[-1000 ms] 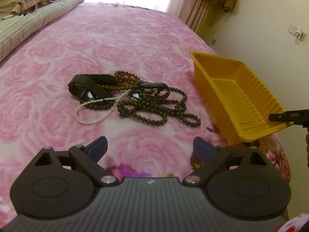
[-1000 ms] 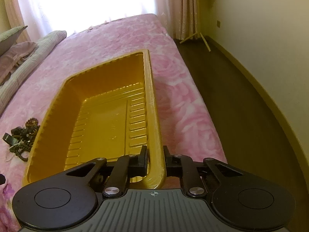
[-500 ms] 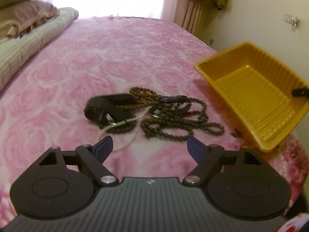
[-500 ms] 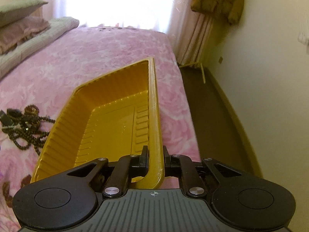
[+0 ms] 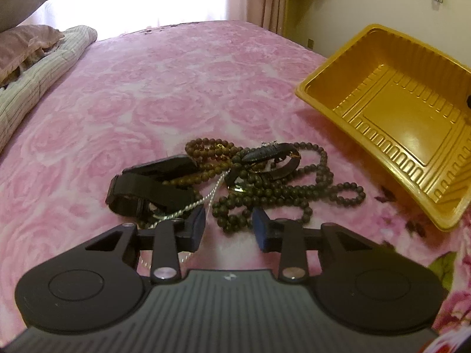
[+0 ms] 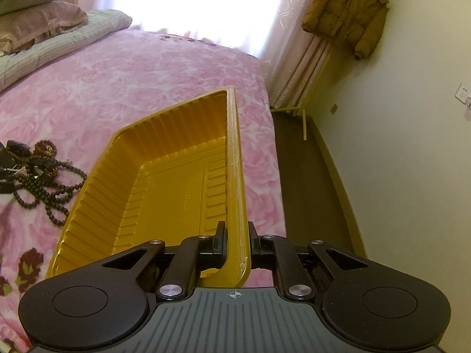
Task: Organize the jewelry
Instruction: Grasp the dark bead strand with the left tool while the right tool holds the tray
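A tangle of jewelry lies on the pink bedspread: dark bead necklaces [image 5: 282,194], a white pearl strand [image 5: 188,206], a black strap watch [image 5: 150,188] and a dark bracelet [image 5: 273,156]. My left gripper [image 5: 229,226] is half open, its blue-padded fingers low at the near edge of the pile, astride the beads' near end. A yellow plastic tray [image 5: 391,111] stands to the right, tilted. My right gripper [image 6: 237,238] is shut on the tray's near right rim [image 6: 235,176]. The jewelry also shows in the right wrist view [image 6: 38,170].
Pillows and a folded striped quilt [image 5: 35,70] lie at the far left of the bed. The bed's right edge drops to a dark floor [image 6: 306,176] beside the wall. A brown jacket [image 6: 347,11] hangs by the curtain.
My left gripper has moved forward and down to the jewelry pile and its fingers have narrowed. My right gripper has tipped and turned the tray toward the pile.
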`<action>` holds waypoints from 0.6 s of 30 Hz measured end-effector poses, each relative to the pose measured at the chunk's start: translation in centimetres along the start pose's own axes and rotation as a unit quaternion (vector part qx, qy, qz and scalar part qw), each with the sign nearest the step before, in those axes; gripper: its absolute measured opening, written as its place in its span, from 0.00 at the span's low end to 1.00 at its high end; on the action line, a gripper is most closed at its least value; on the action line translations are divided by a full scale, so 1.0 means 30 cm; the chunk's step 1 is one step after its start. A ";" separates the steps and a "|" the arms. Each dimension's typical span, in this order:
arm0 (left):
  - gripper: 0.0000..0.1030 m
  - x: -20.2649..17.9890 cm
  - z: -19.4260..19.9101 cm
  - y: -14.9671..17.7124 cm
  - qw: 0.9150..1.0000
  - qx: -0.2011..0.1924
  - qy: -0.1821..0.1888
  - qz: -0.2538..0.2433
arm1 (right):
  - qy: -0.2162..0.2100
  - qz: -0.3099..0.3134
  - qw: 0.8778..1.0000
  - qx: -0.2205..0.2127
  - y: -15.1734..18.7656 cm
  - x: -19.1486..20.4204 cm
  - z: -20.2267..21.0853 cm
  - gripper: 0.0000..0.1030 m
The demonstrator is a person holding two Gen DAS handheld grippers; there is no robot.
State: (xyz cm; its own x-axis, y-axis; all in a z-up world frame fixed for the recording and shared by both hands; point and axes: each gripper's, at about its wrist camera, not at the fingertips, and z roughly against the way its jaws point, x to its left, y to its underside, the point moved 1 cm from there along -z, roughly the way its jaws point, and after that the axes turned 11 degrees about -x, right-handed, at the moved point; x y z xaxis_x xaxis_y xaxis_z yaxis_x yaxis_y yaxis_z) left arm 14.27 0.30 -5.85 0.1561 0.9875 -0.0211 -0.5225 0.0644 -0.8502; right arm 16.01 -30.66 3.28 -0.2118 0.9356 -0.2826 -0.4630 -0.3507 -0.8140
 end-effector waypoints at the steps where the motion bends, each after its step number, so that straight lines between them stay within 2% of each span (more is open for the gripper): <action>1: 0.27 -0.001 -0.011 -0.002 1.000 0.001 -0.004 -0.005 | 0.000 0.001 1.000 0.000 0.002 0.000 0.000 0.11; 5: 0.07 -0.009 -0.019 -0.009 1.000 0.004 -0.004 -0.017 | 0.001 0.002 1.000 -0.003 0.003 0.003 0.000 0.11; 8: 0.06 -0.028 0.013 -0.025 0.999 0.005 -0.001 -0.035 | 0.002 0.002 1.000 -0.006 0.008 0.004 0.004 0.11; 11: 0.06 -0.036 0.062 -0.059 0.999 0.003 0.020 -0.050 | 0.006 0.003 1.000 -0.009 0.013 0.009 0.013 0.11; 18: 0.06 -0.054 0.179 -0.230 0.992 -0.030 0.065 -0.101 | 0.014 0.010 1.000 -0.016 0.007 0.022 0.034 0.11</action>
State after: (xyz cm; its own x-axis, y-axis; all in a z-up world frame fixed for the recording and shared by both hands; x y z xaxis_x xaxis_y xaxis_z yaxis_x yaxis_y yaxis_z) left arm 13.11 -0.97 2.88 0.3609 0.9284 0.0890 -0.4195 0.2468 -0.8736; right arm 14.90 -30.15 3.45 -0.1976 0.9291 -0.3128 -0.4313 -0.3689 -0.8233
